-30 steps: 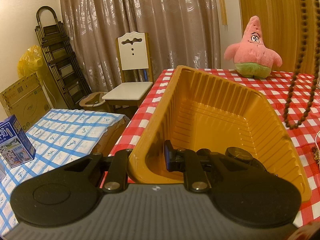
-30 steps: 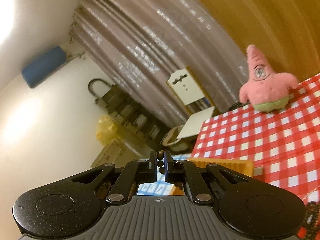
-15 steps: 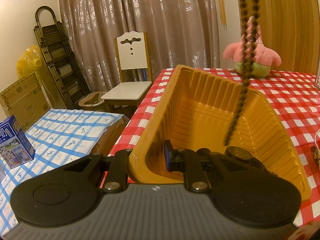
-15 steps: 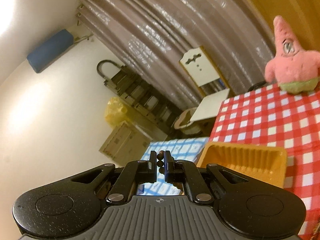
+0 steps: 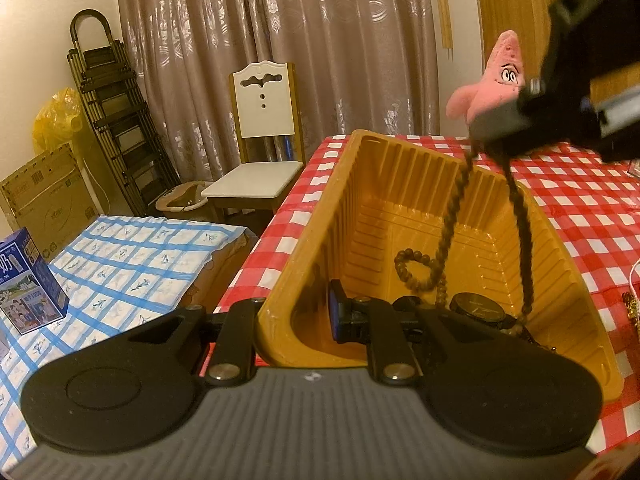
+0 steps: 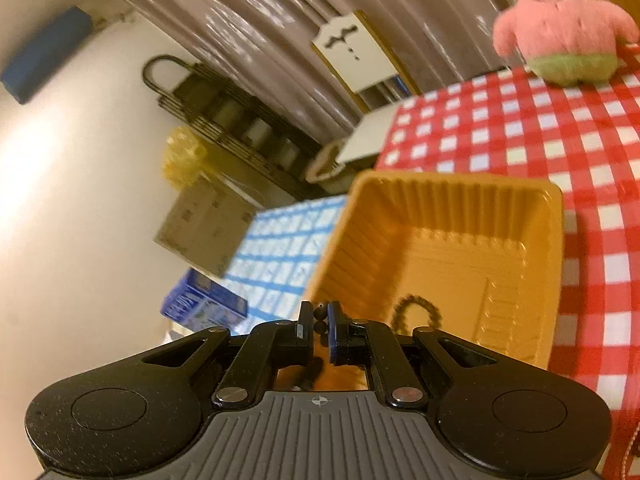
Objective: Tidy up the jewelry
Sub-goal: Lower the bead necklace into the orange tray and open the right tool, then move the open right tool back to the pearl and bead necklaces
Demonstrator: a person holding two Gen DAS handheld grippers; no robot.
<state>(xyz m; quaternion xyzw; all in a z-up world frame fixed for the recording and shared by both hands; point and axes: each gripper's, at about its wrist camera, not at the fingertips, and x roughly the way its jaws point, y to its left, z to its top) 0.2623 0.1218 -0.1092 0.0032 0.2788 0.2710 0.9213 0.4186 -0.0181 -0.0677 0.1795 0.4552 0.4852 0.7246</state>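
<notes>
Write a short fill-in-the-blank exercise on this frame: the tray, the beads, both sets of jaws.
1. The left gripper is shut on the near wall of the ribbed ____ plastic tray.
2. The right gripper is shut on a long string of brown ____.
3. The string's lower end rests ____ the tray.
4. A black ____ lies in the tray's near end.

Missing: orange; beads; inside; watch

Patterned taupe curtains (image 5: 280, 60), white chair (image 5: 262, 128), folded ladder (image 5: 116, 120), cardboard box (image 5: 44, 196), warm light.

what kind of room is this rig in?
Probably a home dining or living room: a table under a red checked tablecloth, a dining chair before floor-length curtains, and a pink plush toy.
</notes>
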